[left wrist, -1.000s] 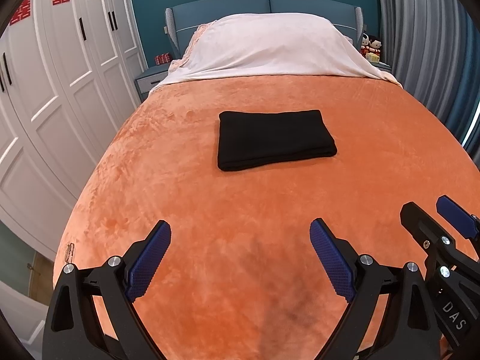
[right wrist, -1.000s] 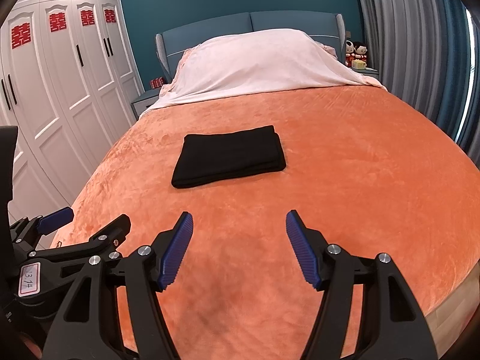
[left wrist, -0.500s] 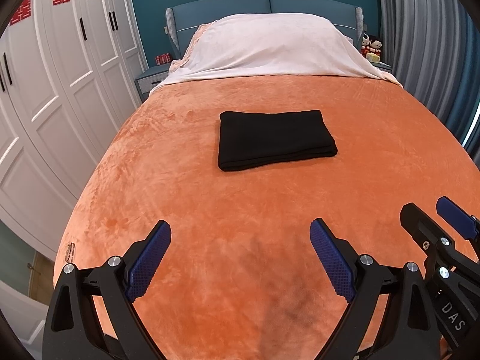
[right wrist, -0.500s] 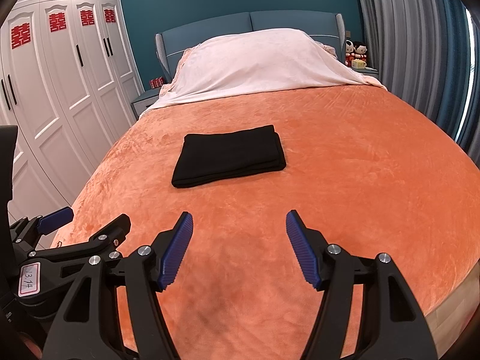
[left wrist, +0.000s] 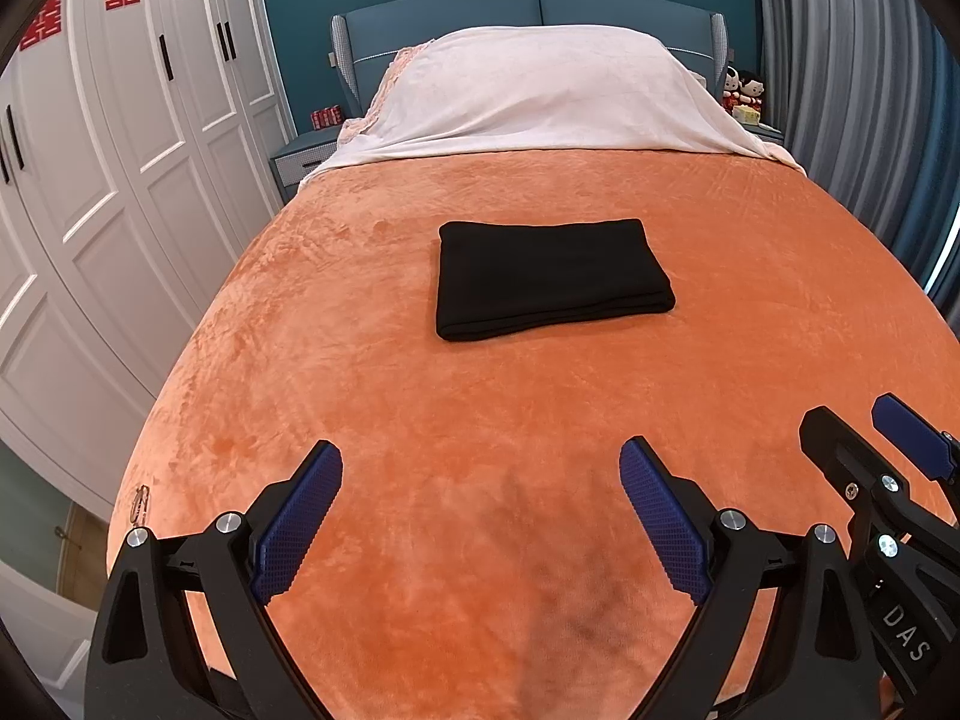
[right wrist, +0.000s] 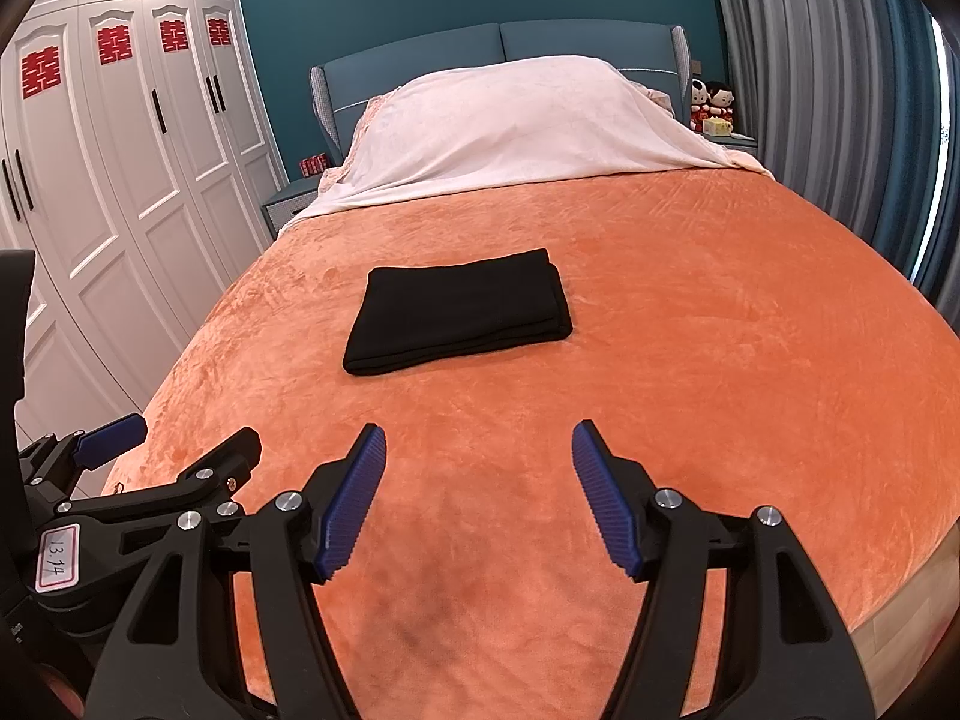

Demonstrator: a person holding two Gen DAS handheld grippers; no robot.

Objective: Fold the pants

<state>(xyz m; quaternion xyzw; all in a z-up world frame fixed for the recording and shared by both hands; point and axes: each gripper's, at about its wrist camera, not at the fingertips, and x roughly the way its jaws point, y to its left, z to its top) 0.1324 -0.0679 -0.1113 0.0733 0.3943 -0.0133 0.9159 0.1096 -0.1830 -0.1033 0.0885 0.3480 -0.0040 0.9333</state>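
Black pants (left wrist: 549, 277) (right wrist: 462, 309) lie folded into a neat rectangle in the middle of the orange bed cover (left wrist: 480, 408) (right wrist: 690, 330). My left gripper (left wrist: 480, 474) hovers over the near part of the bed, well short of the pants, open with nothing between its blue pads. My right gripper (right wrist: 479, 456) hangs beside it, also open and empty, with the pants ahead and slightly to the left. Each wrist view catches the other gripper at its lower corner.
A pale pink blanket (left wrist: 540, 96) covers the pillows at the blue headboard (right wrist: 498, 48). White wardrobe doors (left wrist: 120, 150) line the left side. Grey curtains (right wrist: 810, 72) hang on the right. Small dolls (left wrist: 744, 90) stand on a nightstand.
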